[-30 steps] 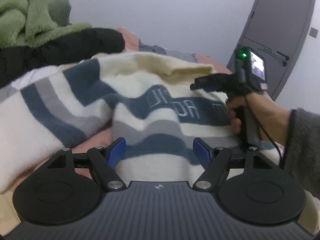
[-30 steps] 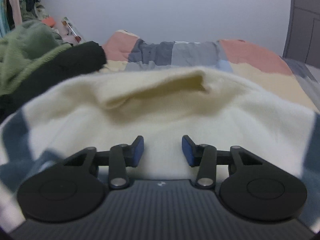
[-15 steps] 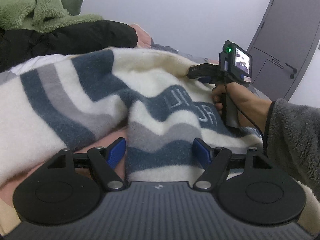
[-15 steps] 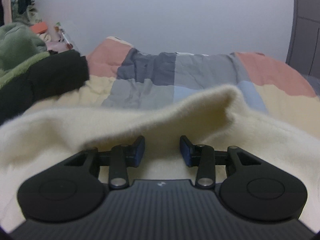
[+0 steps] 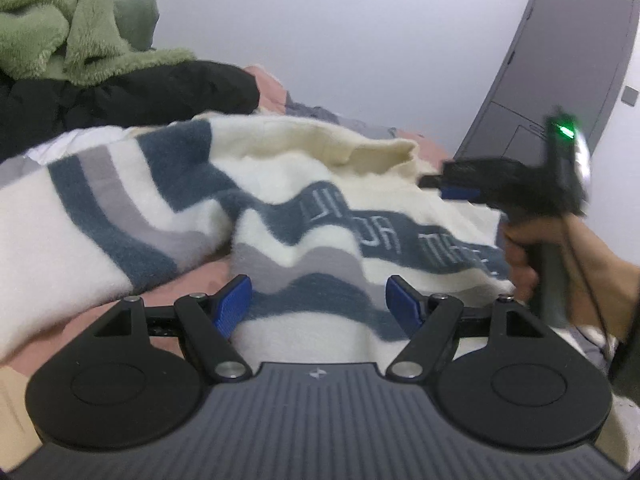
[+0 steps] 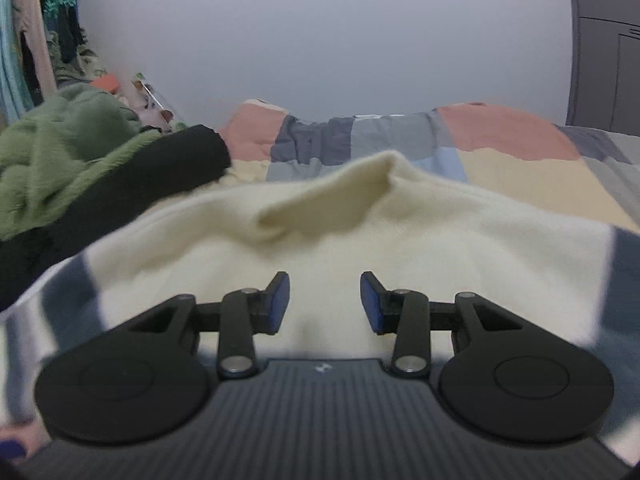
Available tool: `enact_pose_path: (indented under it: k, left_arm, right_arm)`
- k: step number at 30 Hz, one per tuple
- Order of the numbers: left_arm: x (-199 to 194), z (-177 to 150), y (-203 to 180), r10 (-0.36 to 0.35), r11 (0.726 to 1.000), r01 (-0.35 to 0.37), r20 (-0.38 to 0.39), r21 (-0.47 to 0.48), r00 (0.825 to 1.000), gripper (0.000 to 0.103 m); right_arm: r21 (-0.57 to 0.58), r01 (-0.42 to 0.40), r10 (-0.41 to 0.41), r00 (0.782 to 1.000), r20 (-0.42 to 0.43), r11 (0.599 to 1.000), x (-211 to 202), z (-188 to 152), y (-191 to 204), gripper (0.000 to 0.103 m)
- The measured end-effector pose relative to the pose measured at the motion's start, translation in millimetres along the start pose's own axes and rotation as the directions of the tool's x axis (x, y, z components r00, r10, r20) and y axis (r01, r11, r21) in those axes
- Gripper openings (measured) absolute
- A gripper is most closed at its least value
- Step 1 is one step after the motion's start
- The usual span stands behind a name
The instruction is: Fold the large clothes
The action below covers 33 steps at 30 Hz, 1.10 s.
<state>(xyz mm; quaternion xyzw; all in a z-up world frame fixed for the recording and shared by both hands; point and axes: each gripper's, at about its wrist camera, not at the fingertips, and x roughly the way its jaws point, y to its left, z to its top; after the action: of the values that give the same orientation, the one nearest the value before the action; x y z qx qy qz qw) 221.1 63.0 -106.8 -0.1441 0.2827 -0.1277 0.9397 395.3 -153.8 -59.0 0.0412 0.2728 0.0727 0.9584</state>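
The bed [image 6: 520, 168], with its patchwork cover, stretched ahead of both your tools, and the striped sweater [image 5: 304, 216] lay spread and rumpled across it, directly in front of the left tool [image 5: 318, 300] and under the nose of the right tool [image 6: 325, 300]. By my reading the folding had barely begun: one striped sleeve [image 5: 100, 220] trailed out to the left of the left tool, the body was bunched in waves, and a cream flap [image 6: 328, 196] stood humped ahead of the right tool, with no clean fold set. Beyond, to the left, a black garment [image 5: 132, 96] and a green fleece [image 5: 60, 24] waited in a heap, unfolded.

Your left tool stood wide, nothing between its pads. Your right tool was narrower, its jaws apart over cream cloth, gripping nothing I could see.
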Motion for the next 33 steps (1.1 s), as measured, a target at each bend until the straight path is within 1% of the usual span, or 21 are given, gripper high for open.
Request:
enact_pose_path:
  k: [4,6,7,10,13,14,15,16,18,20,21,23,24,26,28,30,32,33]
  left_arm:
    - [-16,-5,-12,-0.015,1.0,0.015,0.001,-0.002,1.0,0.078]
    - [-21,-9,-16,-0.017,1.0,0.017,-0.013,-0.014,1.0,0.078]
    - [-24,-11,-19,-0.015,1.0,0.015,-0.018,-0.012,1.0,0.078]
    - [-33,-16,-28,0.0,1.0,0.0,-0.033,0.005,0.999,0.078]
    - [-44,-23,-32,-0.006,1.0,0.005,-0.051,-0.018,0.999,0.078]
    - [-48,-25,-32,-0.004,1.0,0.003,-0.055,-0.03,0.998,0.078]
    - [-50,-26,-31,0.0,0.999,-0.003,-0.058,-0.04,0.998,0.078]
    - [-53,-28,-30,0.008,0.998,-0.012,-0.065,-0.054,0.998,0.078]
    - [-58,-30,-26,0.029,0.996,-0.035,-0.08,-0.081,0.996,0.078]
    - [-62,-33,-21,0.067,0.992,-0.077,-0.097,-0.102,0.993,0.078]
    - [-64,-35,-17,0.086,0.988,-0.099,-0.104,-0.118,0.991,0.078]
    - [-70,-37,-8,0.103,0.977,-0.123,-0.118,-0.173,0.988,0.078]
    - [-74,-37,-3,0.105,0.971,-0.128,-0.121,-0.202,0.987,0.078]
    - [-80,-39,5,0.106,0.957,-0.135,-0.123,-0.256,0.987,0.078]
    - [-84,-38,8,0.099,0.951,-0.13,-0.121,-0.279,0.988,0.078]
    - [-88,-36,5,0.07,0.952,-0.099,-0.109,-0.29,0.992,0.078]
    - [-90,-34,-5,0.013,0.959,-0.039,-0.095,-0.282,0.995,0.078]
    - [-92,-34,-12,-0.019,0.964,-0.005,-0.088,-0.267,0.996,0.077]
  right_arm:
    - [0.023,0.003,-0.003,1.0,0.017,1.0,-64,-21,-20,0.042]
    - [0.014,0.021,-0.022,1.0,0.023,1.0,-92,-31,-30,0.042]
    - [0.027,0.033,-0.033,0.999,0.033,0.999,-107,-36,-38,0.042]
    - [0.115,0.054,-0.06,0.997,0.052,0.992,-145,-49,-65,0.042]
    - [0.171,0.084,-0.097,0.993,0.067,0.982,-181,-63,-94,0.043]
    - [0.184,0.096,-0.109,0.992,0.063,0.978,-189,-68,-101,0.043]
    - [0.201,0.116,-0.128,0.991,0.048,0.973,-198,-73,-109,0.045]
    - [0.215,0.129,-0.137,0.99,0.025,0.968,-207,-78,-116,0.045]
    - [0.226,0.13,-0.129,0.991,-0.022,0.965,-216,-91,-125,0.045]
    - [0.226,0.148,-0.134,0.988,-0.078,0.963,-221,-103,-133,0.045]
    - [0.237,0.144,-0.123,0.987,-0.1,0.961,-224,-109,-137,0.045]
    - [0.291,0.097,-0.061,0.989,-0.133,0.952,-227,-116,-149,0.047]
    - [0.333,0.072,-0.021,0.988,-0.154,0.94,-227,-120,-156,0.053]
    - [0.418,0.033,0.047,0.983,-0.178,0.908,-225,-128,-167,0.062]
    - [0.481,-0.015,0.118,0.976,-0.184,0.876,-219,-134,-171,0.063]
    - [0.51,-0.04,0.172,0.961,-0.215,0.859,-210,-139,-168,0.063]
    - [0.502,-0.061,0.209,0.947,-0.243,0.863,-204,-142,-161,0.063]
    - [0.488,-0.071,0.214,0.946,-0.244,0.87,-204,-141,-156,0.063]
